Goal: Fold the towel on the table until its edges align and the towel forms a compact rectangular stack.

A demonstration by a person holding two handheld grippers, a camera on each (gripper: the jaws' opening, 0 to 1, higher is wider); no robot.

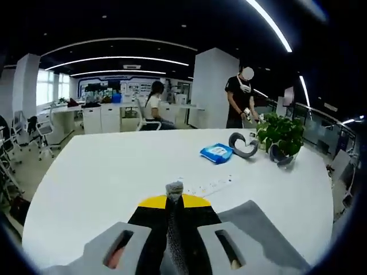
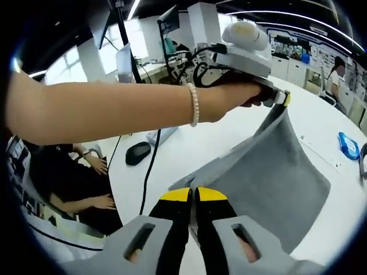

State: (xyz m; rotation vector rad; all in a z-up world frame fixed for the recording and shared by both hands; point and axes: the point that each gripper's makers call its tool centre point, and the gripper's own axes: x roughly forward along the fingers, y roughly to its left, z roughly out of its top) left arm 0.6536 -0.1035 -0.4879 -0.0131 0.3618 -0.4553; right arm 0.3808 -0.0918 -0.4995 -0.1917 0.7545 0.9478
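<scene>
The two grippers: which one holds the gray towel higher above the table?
The left gripper, in the bare arm with the bead bracelet; it lifts a towel corner high, while the right gripper pinches the low edge.

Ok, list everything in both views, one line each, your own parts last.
towel: one, grey, lifted off the table, pinched at two corners
table: one, white, large and rounded
power strip: one, white, on the table beyond the towel
wipes pack: one, blue, far side of the table
potted plant: one, green, far right of the table
computer mouse: one, black, near the table edge, a black cable beside it
people: two in the background of the left gripper view, one seated, one standing; another seated by the table edge in the right gripper view
left tool: black jaws with yellow tips, shut on the towel
right tool: black jaws with yellow tips, shut on the towel
forearm: one, pearl bracelet at the wrist
</scene>
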